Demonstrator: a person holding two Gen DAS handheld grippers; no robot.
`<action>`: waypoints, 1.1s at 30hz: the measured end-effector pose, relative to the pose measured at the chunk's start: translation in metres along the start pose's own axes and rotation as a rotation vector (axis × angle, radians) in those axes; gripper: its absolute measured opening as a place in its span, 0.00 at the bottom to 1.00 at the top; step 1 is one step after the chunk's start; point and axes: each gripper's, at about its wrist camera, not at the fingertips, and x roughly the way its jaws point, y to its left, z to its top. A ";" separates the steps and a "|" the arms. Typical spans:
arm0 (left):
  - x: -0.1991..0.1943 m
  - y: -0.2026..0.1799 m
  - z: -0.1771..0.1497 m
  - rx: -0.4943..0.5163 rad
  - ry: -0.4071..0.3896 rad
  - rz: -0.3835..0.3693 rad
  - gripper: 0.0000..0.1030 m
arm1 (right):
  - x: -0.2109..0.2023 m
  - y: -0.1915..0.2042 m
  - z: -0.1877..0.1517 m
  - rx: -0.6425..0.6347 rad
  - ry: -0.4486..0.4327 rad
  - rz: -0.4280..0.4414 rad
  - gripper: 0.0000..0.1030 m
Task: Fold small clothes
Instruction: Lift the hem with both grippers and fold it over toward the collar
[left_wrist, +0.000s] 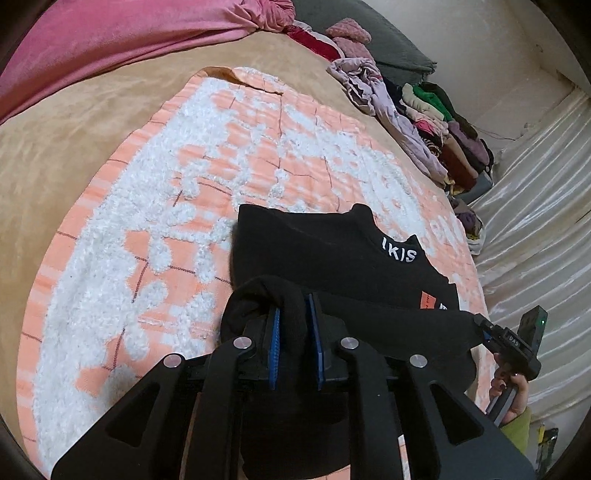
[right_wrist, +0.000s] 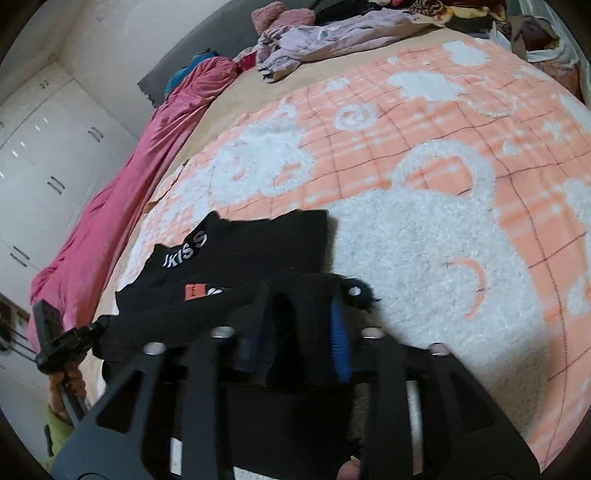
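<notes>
Both grippers are clamped on the near hem of the black garment (left_wrist: 332, 258): left gripper (left_wrist: 295, 325) pinching a bunched corner at 6 o'clock in its view, right gripper (right_wrist: 306, 325) pinching the opposite corner, so the edge hangs taut between them. The far half lies flat on the orange-and-white blanket (left_wrist: 221, 147) on the bed, lettered neckline pointing away. My read: lifting the hem evenly to fold it toward the collar; the clothes pile (left_wrist: 424, 122) at 1 o'clock sits well apart.
</notes>
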 end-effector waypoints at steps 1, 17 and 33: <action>-0.002 0.000 0.000 0.003 -0.009 -0.011 0.15 | -0.002 -0.001 0.001 0.003 -0.012 -0.003 0.57; -0.050 -0.032 -0.014 0.210 -0.193 0.178 0.46 | -0.016 0.130 -0.074 -0.604 0.123 0.130 0.34; 0.028 -0.119 -0.115 0.607 0.082 0.102 0.21 | 0.022 0.125 -0.095 -0.611 0.231 0.032 0.17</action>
